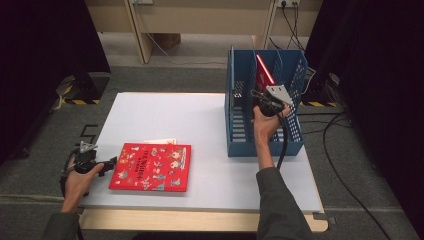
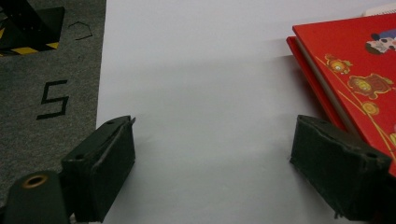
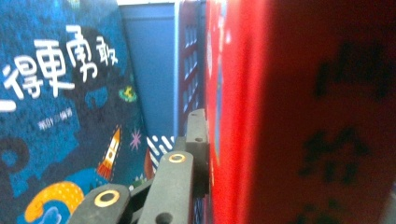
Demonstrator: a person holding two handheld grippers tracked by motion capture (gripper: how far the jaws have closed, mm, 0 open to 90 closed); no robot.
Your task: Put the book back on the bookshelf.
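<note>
Work in hand: we are putting books into the blue file rack (image 1: 240,142) at the right side of the table (image 1: 210,125).
Right gripper (image 1: 263,100): it is clenched on a red book (image 1: 264,72), which stands upright inside a compartment of the rack; in the right gripper view we see one black jaw pressed flat against the red cover (image 3: 299,116).
Neighbour: a dark blue book (image 3: 65,107) already stands in the rack, just beside the red one.
Left gripper (image 1: 111,162): its jaws stand wide apart with nothing between them, low over the table, next to the left edge of a second red book (image 1: 151,166) that lies flat.
Risk one: if we let go before the book's lower edge rests on the rack floor, we think it may drop and tip against a divider.
Risk two: the book could catch on a divider and push the light rack along the table.
Risk three: when we pull the jaws out, they may drag the cover or disturb the blue book.
Risk four: the flat book lies on another thin book (image 1: 161,141), so a careless grip may shift both.
</note>
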